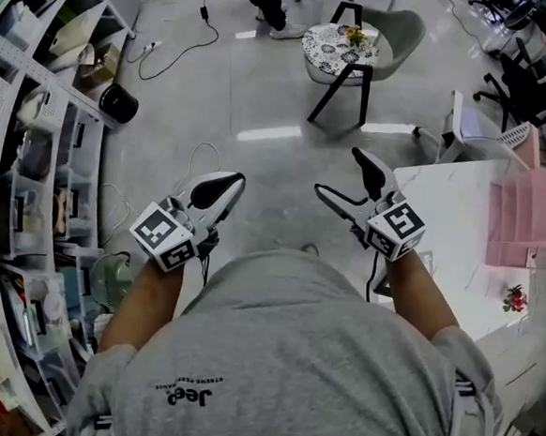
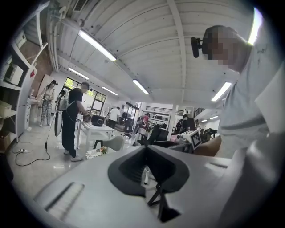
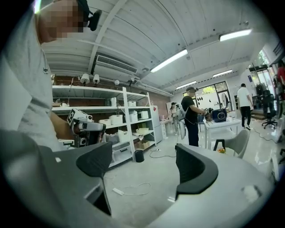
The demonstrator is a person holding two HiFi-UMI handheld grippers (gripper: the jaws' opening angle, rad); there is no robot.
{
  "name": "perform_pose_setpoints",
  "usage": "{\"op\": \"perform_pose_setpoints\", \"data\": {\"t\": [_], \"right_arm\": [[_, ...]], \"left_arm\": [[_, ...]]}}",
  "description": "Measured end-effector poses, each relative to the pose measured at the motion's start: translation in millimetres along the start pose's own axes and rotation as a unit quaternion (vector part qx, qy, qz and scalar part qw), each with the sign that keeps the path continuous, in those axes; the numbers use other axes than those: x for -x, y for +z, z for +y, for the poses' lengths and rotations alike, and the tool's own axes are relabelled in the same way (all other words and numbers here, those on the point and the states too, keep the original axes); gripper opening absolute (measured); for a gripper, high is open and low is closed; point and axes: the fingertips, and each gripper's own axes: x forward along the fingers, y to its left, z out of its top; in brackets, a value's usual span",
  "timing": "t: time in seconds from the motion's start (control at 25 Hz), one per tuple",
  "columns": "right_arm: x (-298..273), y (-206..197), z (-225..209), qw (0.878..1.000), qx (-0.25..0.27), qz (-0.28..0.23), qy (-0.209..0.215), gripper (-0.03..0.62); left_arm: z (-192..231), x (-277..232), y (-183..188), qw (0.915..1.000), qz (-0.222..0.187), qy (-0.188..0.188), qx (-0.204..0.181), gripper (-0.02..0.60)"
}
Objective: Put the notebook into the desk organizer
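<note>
**Both grippers held over floor, organizer on table at right**

The left gripper (image 1: 228,185) is held over bare floor (image 1: 264,99), in front of the person's grey shirt (image 1: 290,355). In the left gripper view its jaws are seen pressed together, dark pads meeting, with nothing caught between them (image 2: 147,153).

The right gripper (image 1: 338,170) is held beside the near-left corner of the white table (image 1: 442,226). In the right gripper view its jaws are seen spread wide apart (image 3: 144,167). Only floor and a loose cable (image 3: 129,189) are seen through the gap. Both grippers are empty and are held near each other but apart.

The desk organizer (image 1: 529,218) is pink and slotted. It is placed upright on the table, toward the table's far edge and right side, well apart from both grippers. A small flowered item (image 1: 514,298) is seen on the table nearer the person; what it is cannot be told. The notebook cannot be made out in any view.

Shelves (image 1: 34,147) packed with boxes are seen along the left. A black bin (image 1: 119,104) is set on the floor by them. A chair with a flowered cushion (image 1: 341,47) is placed farther out on the floor. A standing person (image 3: 191,118) is seen at another table in the right gripper view.
</note>
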Motion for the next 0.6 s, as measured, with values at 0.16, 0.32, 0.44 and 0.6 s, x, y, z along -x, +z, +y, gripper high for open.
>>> {"op": "perform_pose_setpoints", "data": {"t": [0.16,0.32,0.44,0.6], "right_arm": [[-4,-3,-19,1.000,-0.018,-0.003,-0.021,0.425],[1,-12,-33,0.999,-0.020,0.000,-0.050,0.425],[57,-27,-41,0.988,-0.060,-0.014,-0.144,0.424],[156,-58,-40,0.961,-0.117,-0.026,-0.249,0.423]], "left_arm": [[7,-30,2,0.9990,0.023,-0.035,-0.017,0.060],[16,-55,4,0.9955,0.039,-0.078,-0.038,0.060],[-10,-104,-11,0.9808,0.069,-0.178,-0.038,0.060],[-81,-163,-35,0.9498,0.098,-0.293,-0.046,0.060]]}}
